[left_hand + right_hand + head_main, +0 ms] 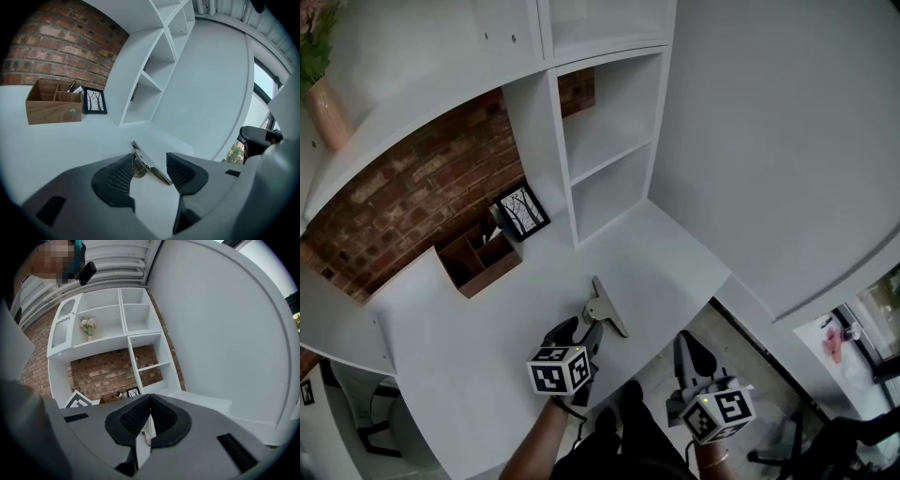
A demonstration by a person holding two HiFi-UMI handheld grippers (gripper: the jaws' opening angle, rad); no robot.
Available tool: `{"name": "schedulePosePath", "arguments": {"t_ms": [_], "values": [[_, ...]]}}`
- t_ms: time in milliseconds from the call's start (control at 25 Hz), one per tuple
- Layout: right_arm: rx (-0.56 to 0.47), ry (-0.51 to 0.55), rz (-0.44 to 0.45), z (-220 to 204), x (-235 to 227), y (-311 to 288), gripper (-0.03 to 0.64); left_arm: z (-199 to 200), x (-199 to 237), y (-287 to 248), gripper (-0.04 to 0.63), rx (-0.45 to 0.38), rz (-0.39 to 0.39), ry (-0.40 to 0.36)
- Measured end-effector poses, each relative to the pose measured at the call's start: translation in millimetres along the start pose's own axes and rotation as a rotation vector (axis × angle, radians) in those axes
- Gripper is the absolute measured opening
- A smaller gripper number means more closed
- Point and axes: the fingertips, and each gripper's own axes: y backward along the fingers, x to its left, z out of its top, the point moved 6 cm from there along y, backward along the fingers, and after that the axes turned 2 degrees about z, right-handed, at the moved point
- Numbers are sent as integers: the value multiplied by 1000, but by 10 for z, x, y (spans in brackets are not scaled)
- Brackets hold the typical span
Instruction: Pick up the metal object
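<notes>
The metal object (607, 310), a shiny flat clip with a folded handle, lies on the white desk (459, 356) near its front edge. My left gripper (581, 331) stands right behind it, open. In the left gripper view the metal object (154, 169) lies on the desk between the two ribbed pads (119, 176), the left pad close against its handle, nothing pressed. My right gripper (685, 351) hangs off the desk's front edge to the right, over the floor. Its pads (165, 416) meet at the tips, shut with nothing in them.
A wooden desk organiser (478, 259) and a small framed picture (522, 212) stand at the back by the brick wall (422, 187). A white shelf unit (609, 141) rises at the back right. A pink vase (328, 111) sits on the upper shelf.
</notes>
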Motion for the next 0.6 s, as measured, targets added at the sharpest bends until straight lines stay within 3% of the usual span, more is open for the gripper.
{"name": "schedulePosePath", "arguments": {"t_ms": [600], "values": [[53, -52, 166, 47, -260, -786, 5, -16, 165, -517, 201, 99, 98, 139]]}}
